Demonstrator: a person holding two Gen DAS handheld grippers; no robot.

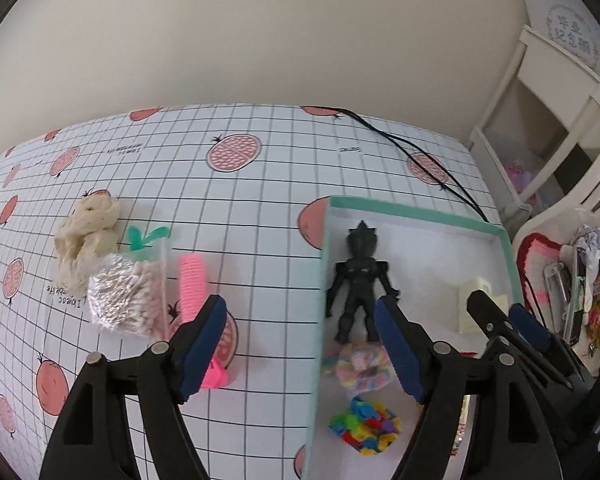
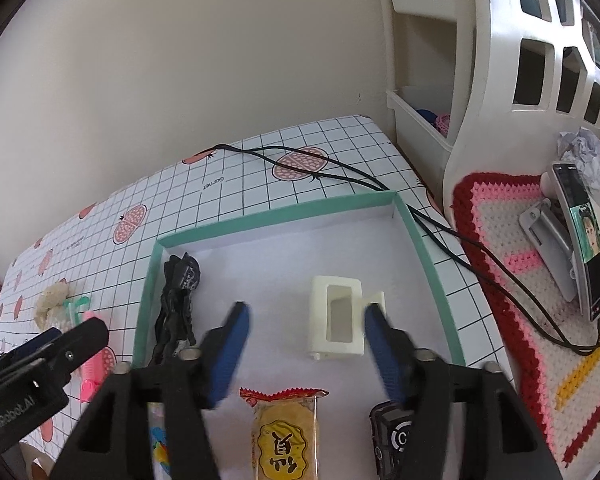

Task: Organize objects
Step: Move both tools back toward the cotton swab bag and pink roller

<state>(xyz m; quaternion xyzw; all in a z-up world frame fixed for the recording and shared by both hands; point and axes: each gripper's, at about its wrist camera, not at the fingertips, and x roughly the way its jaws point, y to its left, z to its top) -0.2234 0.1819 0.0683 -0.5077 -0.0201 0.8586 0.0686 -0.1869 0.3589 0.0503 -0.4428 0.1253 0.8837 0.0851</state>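
1. Six things already lie in the teal box [image 2: 414, 236]: nearest me, one snack packet [image 2: 285, 432], one dark gadget [image 2: 392, 436], one bright clip pile [image 1: 366, 426] and one pastel scrunchie [image 1: 360, 364].
2. My left gripper [image 1: 300, 344] and right gripper [image 2: 306, 346] both gape wide, empty.
3. Farther in: one black figure [image 1: 358, 276] and one cream holder [image 2: 336, 322].
4. Still on the table, I judge: one pink comb [image 1: 194, 280], one swab bag [image 1: 130, 296] and one yarn bundle [image 1: 86, 236].

Figure [image 1: 358, 280], holder [image 2: 336, 322], snack packet [image 2: 286, 432] in the tray [image 2: 432, 272] — bagged swabs [image 1: 130, 300], perhaps yarn [image 1: 86, 240], left of it
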